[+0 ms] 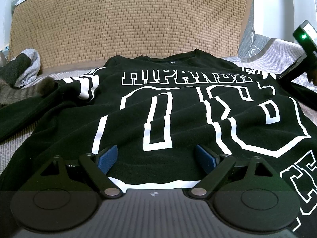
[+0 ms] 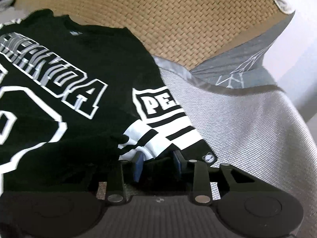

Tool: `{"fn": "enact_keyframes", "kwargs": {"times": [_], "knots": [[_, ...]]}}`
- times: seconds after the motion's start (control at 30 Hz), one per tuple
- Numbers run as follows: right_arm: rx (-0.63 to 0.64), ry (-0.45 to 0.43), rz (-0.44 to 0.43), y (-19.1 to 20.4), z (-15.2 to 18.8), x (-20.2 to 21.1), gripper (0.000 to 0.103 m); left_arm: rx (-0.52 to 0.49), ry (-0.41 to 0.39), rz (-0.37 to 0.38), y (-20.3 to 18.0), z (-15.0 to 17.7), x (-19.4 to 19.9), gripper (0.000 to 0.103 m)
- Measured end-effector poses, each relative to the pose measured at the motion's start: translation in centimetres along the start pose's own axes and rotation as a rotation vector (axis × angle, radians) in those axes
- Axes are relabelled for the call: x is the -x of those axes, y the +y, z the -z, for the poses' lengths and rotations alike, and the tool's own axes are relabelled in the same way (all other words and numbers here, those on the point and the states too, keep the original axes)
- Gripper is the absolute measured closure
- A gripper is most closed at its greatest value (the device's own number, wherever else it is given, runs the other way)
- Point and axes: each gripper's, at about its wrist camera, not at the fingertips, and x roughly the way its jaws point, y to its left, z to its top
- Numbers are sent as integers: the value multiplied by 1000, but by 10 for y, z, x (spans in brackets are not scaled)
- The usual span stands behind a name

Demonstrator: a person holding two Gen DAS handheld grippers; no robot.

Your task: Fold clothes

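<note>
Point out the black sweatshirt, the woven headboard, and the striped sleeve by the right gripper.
black sweatshirt point(image 1: 178, 158): left wrist view, plain fabric below the big numbers.
woven headboard point(image 1: 128, 23): left wrist view, middle of the weave.
striped sleeve point(image 2: 158, 136): right wrist view, white stripes.

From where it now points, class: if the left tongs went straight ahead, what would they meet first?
Probably the black shirt: the left tongs point down at its printed front, open, with nothing between. Depth is unclear.

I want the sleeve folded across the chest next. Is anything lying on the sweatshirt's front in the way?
Nothing visible lies on the black sweatshirt. Its printed front is bare; the left gripper hovers open above the hem.
</note>
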Motion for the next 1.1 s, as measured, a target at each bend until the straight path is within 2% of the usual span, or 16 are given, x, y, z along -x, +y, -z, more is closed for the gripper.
{"fn": "enact_keyframes", "kwargs": {"times": [0.1,0.2,0.3,0.4,0.67,0.83,1.0,1.1], "knots": [[-8,11,-65,-13,7,13,59,0,-2,0,0,0,0,14],[-53,-1,-102,-32,14,29,59,1,-2,1,0,0,0,14],[-213,-37,-104,-64,20,43,58,0,-2,1,0,0,0,14],[-430,-57,-123,-92,30,43,58,0,-1,1,0,0,0,14],[-755,-54,-229,-113,43,-4,58,-2,-7,0,1,1,0,14],[-830,-37,-246,-114,42,-29,58,-4,-12,-3,1,1,-1,14],[-845,-86,-248,-117,40,-37,94,-7,-15,-5,0,2,-1,14],[-817,-122,-200,-123,30,-33,96,-7,-16,-5,0,2,-1,14]]}}
